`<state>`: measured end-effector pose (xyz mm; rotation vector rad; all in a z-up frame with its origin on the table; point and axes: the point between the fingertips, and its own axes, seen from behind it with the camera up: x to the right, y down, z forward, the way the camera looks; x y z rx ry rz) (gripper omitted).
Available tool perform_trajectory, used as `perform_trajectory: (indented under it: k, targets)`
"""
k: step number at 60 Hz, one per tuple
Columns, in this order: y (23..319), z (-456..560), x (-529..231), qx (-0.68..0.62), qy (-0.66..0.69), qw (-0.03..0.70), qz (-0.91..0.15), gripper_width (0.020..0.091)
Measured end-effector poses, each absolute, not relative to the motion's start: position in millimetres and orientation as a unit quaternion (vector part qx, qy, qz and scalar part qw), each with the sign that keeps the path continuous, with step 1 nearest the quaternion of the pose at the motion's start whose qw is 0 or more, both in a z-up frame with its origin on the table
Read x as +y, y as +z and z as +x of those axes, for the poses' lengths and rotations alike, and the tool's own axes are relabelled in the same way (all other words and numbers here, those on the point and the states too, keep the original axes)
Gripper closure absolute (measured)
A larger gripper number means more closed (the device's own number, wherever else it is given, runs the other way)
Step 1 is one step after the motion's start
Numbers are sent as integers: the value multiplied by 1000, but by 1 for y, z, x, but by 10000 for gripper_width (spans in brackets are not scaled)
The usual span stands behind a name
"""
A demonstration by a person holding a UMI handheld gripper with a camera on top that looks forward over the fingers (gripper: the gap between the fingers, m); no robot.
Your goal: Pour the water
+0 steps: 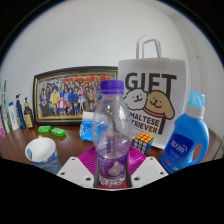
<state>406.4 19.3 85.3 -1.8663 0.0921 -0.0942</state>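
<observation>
Bottle (pixel 111 135): clear plastic water bottle with a purple cap, standing upright between the two fingers of the gripper (pixel 112 170), at 6 o'clock in the gripper view.
Gripper state: pink pads (pixel 90 160) lie close against the bottle's lower body on both sides; whether they press on it or leave a sliver of gap cannot be told.
Step in hand: judged to be taking hold of the bottle before any pouring.
Doing it well: the fingers should close squarely on the body below the shoulder, firm enough to stop slipping yet not so hard that the thin wall buckles; the cap appears still on, so it would have to come off before water can flow.
Bottle's look: transparent, ribbed, with a pale label band at mid-height; water level not readable.
Receiving vessel: none identifiable.
Surroundings: white gift bag (pixel 152 95) at 1 o'clock behind the bottle; blue detergent bottle (pixel 185 145) at 3 o'clock; framed group photo (pixel 72 95) at 10 o'clock; green items (pixel 52 131) at 9 o'clock; small rounded container (pixel 42 152) at 8 o'clock on the wooden table (pixel 15 150).
</observation>
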Motion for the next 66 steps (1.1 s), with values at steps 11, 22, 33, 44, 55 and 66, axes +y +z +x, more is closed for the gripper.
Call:
perform_trajectory:
  k: [11,22,33,44,55,66]
  targets:
    - [76,408,17,51,-39,570,-819,529]
    - [86,401,-14,70,-37,529,-845,249]
    - [127,357,-77,70,-24,499,-863,248]
    - [176,303,-161,63,-31,472,-879,251]
    - [218,263,-232,58,-37,465,-882,246]
    - [237,248,-272,39,-58,471,-879,247]
